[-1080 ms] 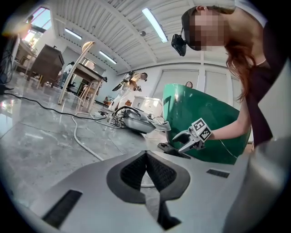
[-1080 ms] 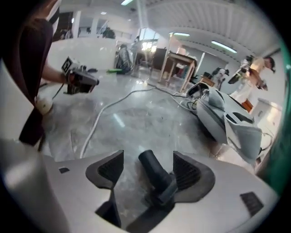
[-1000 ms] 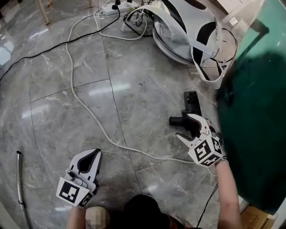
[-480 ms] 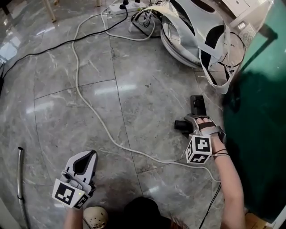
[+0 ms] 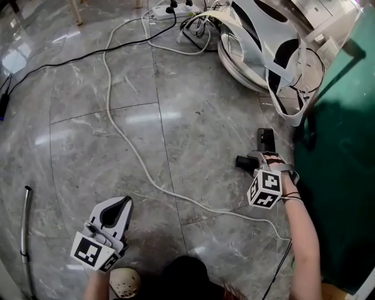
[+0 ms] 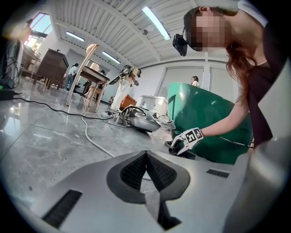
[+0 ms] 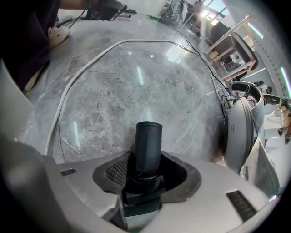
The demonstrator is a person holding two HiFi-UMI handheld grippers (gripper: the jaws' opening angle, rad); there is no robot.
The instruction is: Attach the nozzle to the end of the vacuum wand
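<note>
The black nozzle (image 5: 265,139) lies on the grey marble floor at the right, its round neck (image 7: 148,145) pointing left. My right gripper (image 5: 261,159) points steeply down over that neck; its jaws have just been closing and the pads now hug the neck on both sides. In the right gripper view the neck stands up between the pads (image 7: 116,170). My left gripper (image 5: 120,202) hovers low at the bottom left, shut with nothing in it (image 6: 146,159). The metal vacuum wand (image 5: 23,228) lies along the far left edge, well away from both grippers.
A white cable (image 5: 126,140) snakes across the floor between the grippers. The white vacuum body (image 5: 258,47) and a power strip (image 5: 170,9) lie at the top. A large green object (image 5: 345,164) fills the right side. A black cable (image 5: 58,64) runs at upper left.
The right gripper dropped onto the nozzle, rolled to point downward, and its wide-open jaws closed around the neck. The left gripper stayed in place, shut.
</note>
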